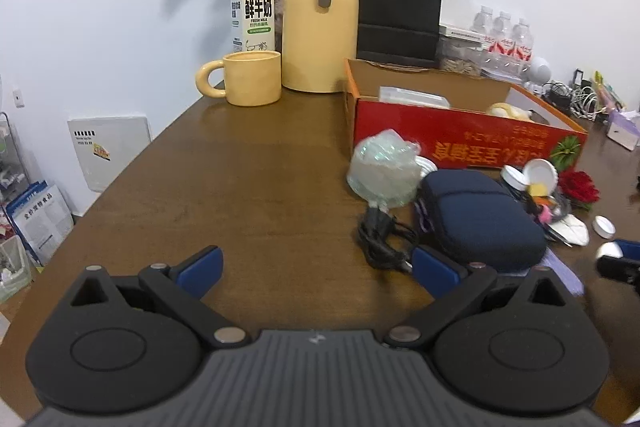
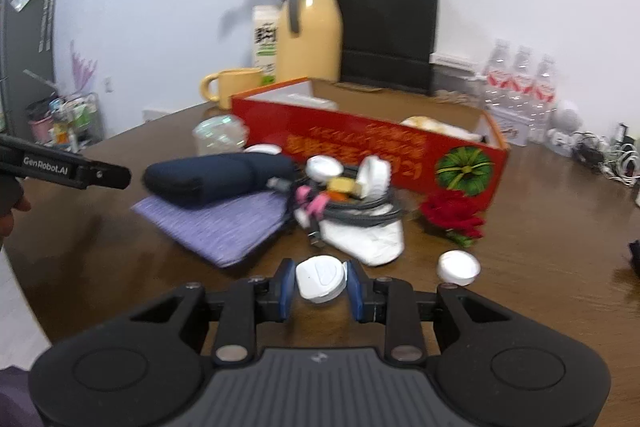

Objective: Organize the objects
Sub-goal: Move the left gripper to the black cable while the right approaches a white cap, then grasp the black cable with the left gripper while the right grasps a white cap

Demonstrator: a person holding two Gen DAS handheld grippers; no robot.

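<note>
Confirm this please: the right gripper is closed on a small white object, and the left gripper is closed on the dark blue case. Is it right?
Not quite. The left gripper is open and holds nothing; the dark blue case lies apart on the table, as the left wrist view shows. The right gripper is indeed closed on the small white object.

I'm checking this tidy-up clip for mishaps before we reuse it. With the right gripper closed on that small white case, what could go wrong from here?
1. The right gripper pinches the rounded white case near its sides; it might squirt out.
2. Carrying it to the red box crosses the cable pile, which could snag.
3. The open left gripper sits close to the black cable.
</note>
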